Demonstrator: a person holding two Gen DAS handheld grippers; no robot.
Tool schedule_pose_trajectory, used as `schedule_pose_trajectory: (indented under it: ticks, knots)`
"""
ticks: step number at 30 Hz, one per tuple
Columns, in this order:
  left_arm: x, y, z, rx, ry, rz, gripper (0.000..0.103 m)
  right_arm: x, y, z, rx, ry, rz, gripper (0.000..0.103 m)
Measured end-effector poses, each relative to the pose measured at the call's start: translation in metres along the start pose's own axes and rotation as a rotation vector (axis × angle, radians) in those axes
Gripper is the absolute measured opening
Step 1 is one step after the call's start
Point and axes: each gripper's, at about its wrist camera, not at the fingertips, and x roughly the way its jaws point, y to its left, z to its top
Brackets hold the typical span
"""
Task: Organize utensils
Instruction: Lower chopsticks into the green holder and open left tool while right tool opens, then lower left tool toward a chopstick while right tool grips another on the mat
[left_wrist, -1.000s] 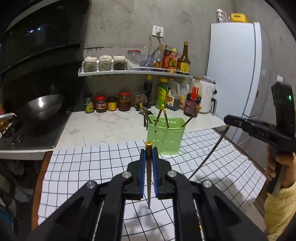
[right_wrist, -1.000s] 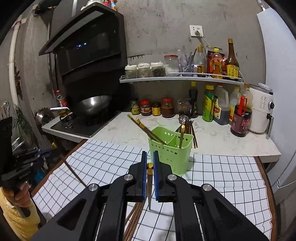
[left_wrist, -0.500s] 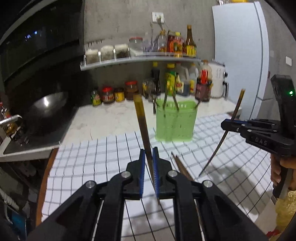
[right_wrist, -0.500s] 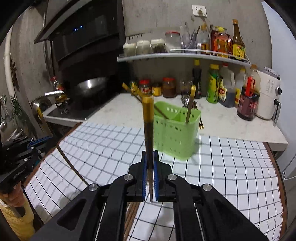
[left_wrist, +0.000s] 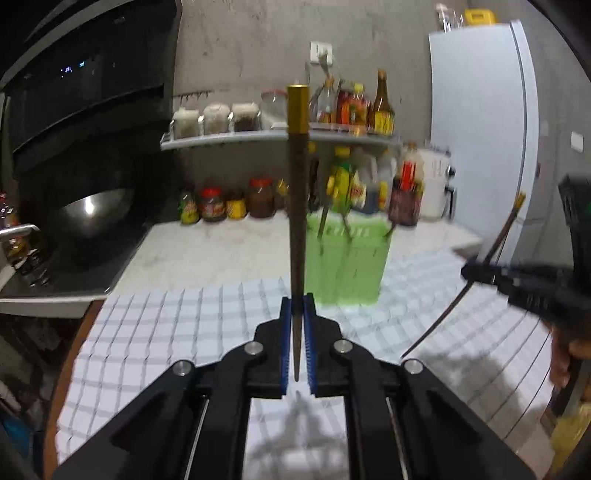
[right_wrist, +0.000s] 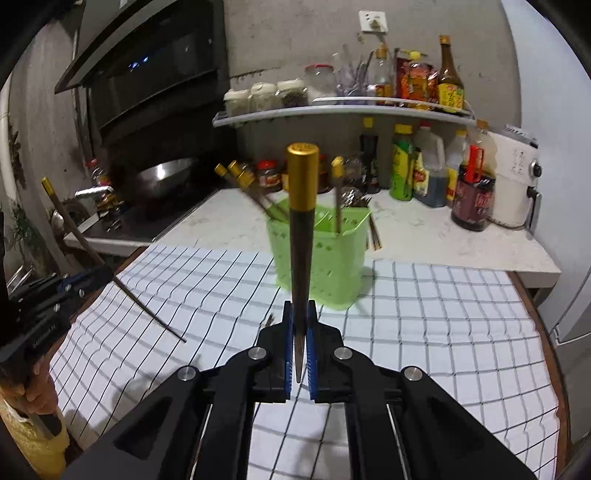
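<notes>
White fridge (left_wrist: 480, 122) at far right, beside grey concrete wall. Black range hood (right_wrist: 147, 85) over steel wok (right_wrist: 166, 177) at left. Pale marble worktop (right_wrist: 424, 236) along wall, carrying row of sauce bottles and red-lidded jars; above, grey wall shelf (right_wrist: 332, 109) loaded with more jars and bottles. White air fryer (right_wrist: 513, 184) at right end of worktop. White cloth with black grid lines (right_wrist: 424, 314) spread over nearer worktop.

Light green perforated plastic utensil basket (right_wrist: 325, 266) upright at far edge of grid cloth, holding several gold-capped chopsticks leaning in its compartments; a few more utensils behind it on marble.

Left gripper (left_wrist: 297, 332) pressed together, pinching dark tapered chopstick with gold cap (left_wrist: 297, 206) near its thin tip, held almost upright, gold end topmost, in front of basket and above cloth. Same gripper also at left edge of right wrist view, chopstick slanting there.

Right gripper (right_wrist: 300, 336) likewise clamped on second dark gold-capped chopstick (right_wrist: 301, 236), upright, thin tip between blue pads (right_wrist: 288, 350), gold cap high before basket. Basket straight ahead of both grippers, near but not touching either chopstick.
</notes>
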Motion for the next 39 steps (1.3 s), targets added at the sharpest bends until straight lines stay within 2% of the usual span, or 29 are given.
schedule_pose_trajectory:
  ticks: [2,5,8,11,17,24,27,28,29,30,31,32,33,39]
  knots:
    - [0.006,-0.004,0.019,-0.01,-0.046,-0.007,0.006,-0.004,-0.004,0.015,-0.003,-0.043,-0.027,0.006]
    - [0.016,-0.005,0.061,-0.055,-0.108,-0.081,0.006,-0.017,-0.013,0.05,-0.006,-0.151,-0.075,0.006]
    - [0.029,-0.012,0.089,-0.063,-0.152,-0.106,0.006,-0.018,-0.02,0.076,-0.014,-0.232,-0.122,0.006]
    - [0.05,-0.02,0.106,-0.069,-0.167,-0.108,0.006,-0.007,-0.029,0.095,-0.006,-0.262,-0.127,0.006]
    - [0.097,-0.028,0.117,-0.068,-0.151,-0.1,0.006,0.025,-0.04,0.111,0.017,-0.253,-0.106,0.006]
    - [0.146,-0.024,0.106,-0.067,-0.086,-0.078,0.006,0.081,-0.035,0.102,0.012,-0.122,-0.063,0.006]
    - [0.149,-0.022,0.102,-0.06,-0.089,-0.08,0.007,0.096,-0.033,0.095,0.007,-0.07,-0.068,0.007]
    - [0.149,-0.022,0.103,-0.061,-0.074,-0.096,0.007,0.099,-0.033,0.093,0.007,-0.062,-0.067,0.01]
    - [0.149,-0.023,0.104,-0.054,-0.066,-0.106,0.007,0.098,-0.035,0.093,0.015,-0.057,-0.063,0.017]
    - [0.147,-0.024,0.105,-0.045,-0.064,-0.094,0.013,0.096,-0.036,0.094,0.026,-0.061,-0.059,0.027]
    - [0.142,-0.025,0.106,-0.034,-0.069,-0.09,0.025,0.089,-0.037,0.094,0.031,-0.074,-0.059,0.047]
    - [0.136,-0.025,0.108,-0.028,-0.082,-0.093,0.032,0.081,-0.037,0.094,0.03,-0.089,-0.069,0.051]
    - [0.126,-0.025,0.11,-0.027,-0.103,-0.088,0.036,0.076,-0.036,0.094,0.028,-0.097,-0.075,0.051]
    - [0.077,-0.019,0.114,-0.038,-0.151,-0.082,0.037,0.02,-0.035,0.085,0.033,-0.145,-0.087,0.051]
